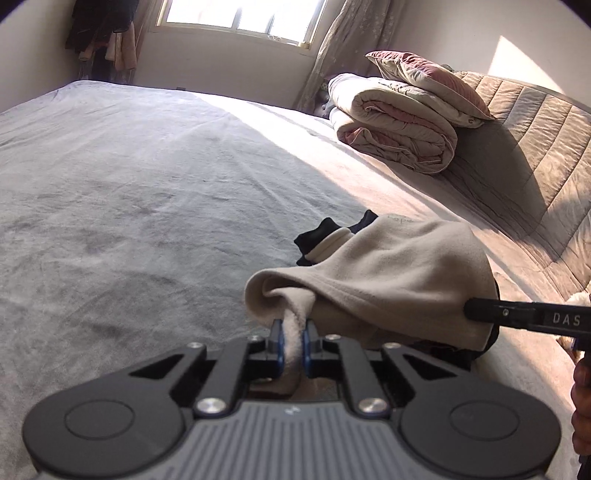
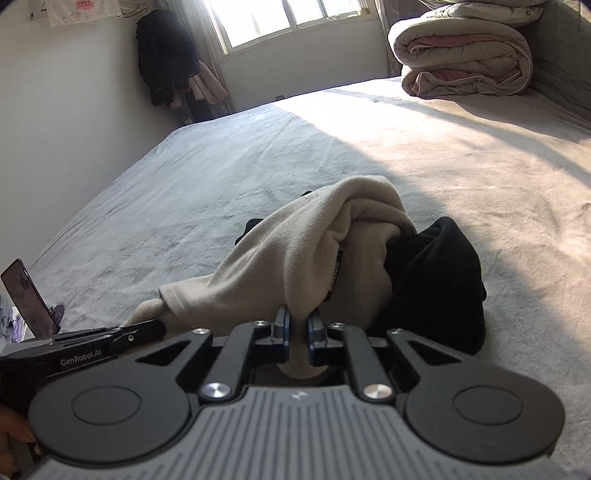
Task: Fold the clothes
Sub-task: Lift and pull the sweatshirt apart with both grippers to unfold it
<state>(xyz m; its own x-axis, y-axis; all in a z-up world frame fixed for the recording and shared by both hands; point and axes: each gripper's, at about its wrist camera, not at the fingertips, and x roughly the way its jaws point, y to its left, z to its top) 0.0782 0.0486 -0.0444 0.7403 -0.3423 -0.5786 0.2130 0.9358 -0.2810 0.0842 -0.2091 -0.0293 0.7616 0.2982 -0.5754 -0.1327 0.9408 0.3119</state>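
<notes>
A beige fleece garment (image 1: 388, 273) with black parts hangs bunched between both grippers, just above the grey bed sheet (image 1: 129, 192). My left gripper (image 1: 293, 332) is shut on a fold of its beige edge. In the right wrist view the same beige garment (image 2: 295, 251) drapes from my right gripper (image 2: 299, 321), which is shut on another part of its hem. A black part of the garment (image 2: 436, 277) sags to the right onto the bed. The right gripper's black finger (image 1: 524, 315) reaches in from the right edge of the left view, and the left gripper (image 2: 110, 339) shows at lower left.
A folded quilt (image 1: 399, 125) with a pillow (image 1: 428, 81) on top lies at the head of the bed by the padded headboard (image 1: 535, 122). Dark clothes (image 2: 166, 59) hang in the far corner beside the window (image 2: 288, 18). A phone on a stand (image 2: 27, 295) is at the left.
</notes>
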